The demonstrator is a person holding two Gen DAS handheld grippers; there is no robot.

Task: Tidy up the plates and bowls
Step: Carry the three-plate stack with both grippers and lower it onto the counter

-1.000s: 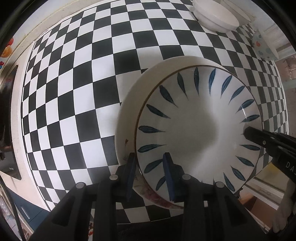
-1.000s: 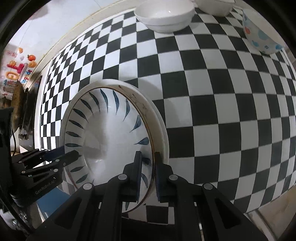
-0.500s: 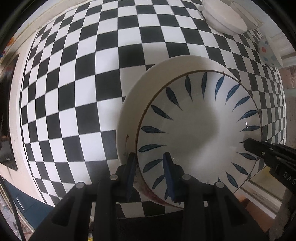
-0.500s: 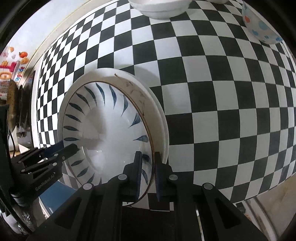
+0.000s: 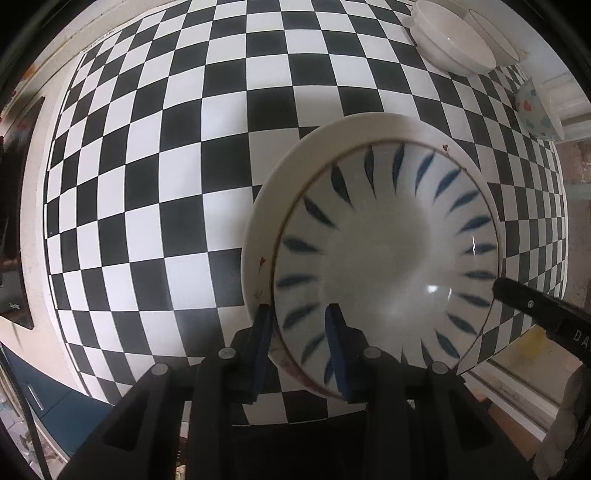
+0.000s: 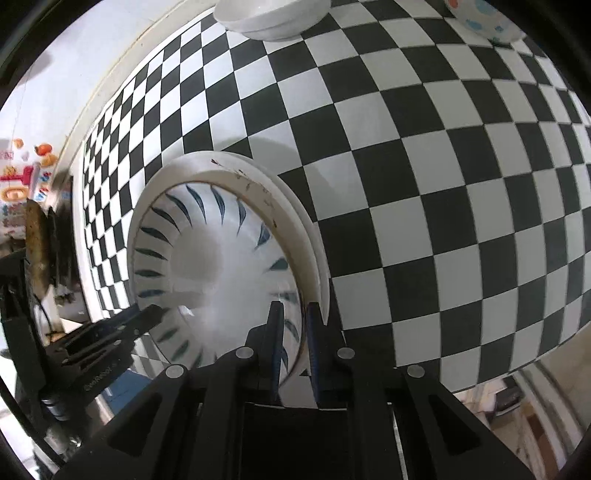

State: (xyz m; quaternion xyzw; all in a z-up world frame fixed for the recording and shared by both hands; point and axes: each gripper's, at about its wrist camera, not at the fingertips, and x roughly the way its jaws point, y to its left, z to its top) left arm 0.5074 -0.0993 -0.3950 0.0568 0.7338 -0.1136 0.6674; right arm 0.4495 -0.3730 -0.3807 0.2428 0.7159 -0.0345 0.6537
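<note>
A stack of plates, a white blue-leaf plate nested in a cream plate, is held above the checkered table. My left gripper is shut on the stack's near rim. My right gripper is shut on the opposite rim; the blue-leaf plate and cream plate show there too. Each view shows the other gripper's fingers at the far rim.
Stacked white bowls stand at the table's far side. A pale bowl with coloured dots stands near the right edge. The table's edge runs close under the stack.
Both grippers have carried the plate stack forward and up over the table; the white bowls and dotted bowl have shifted toward the frame edges. Both grips are unchanged.
</note>
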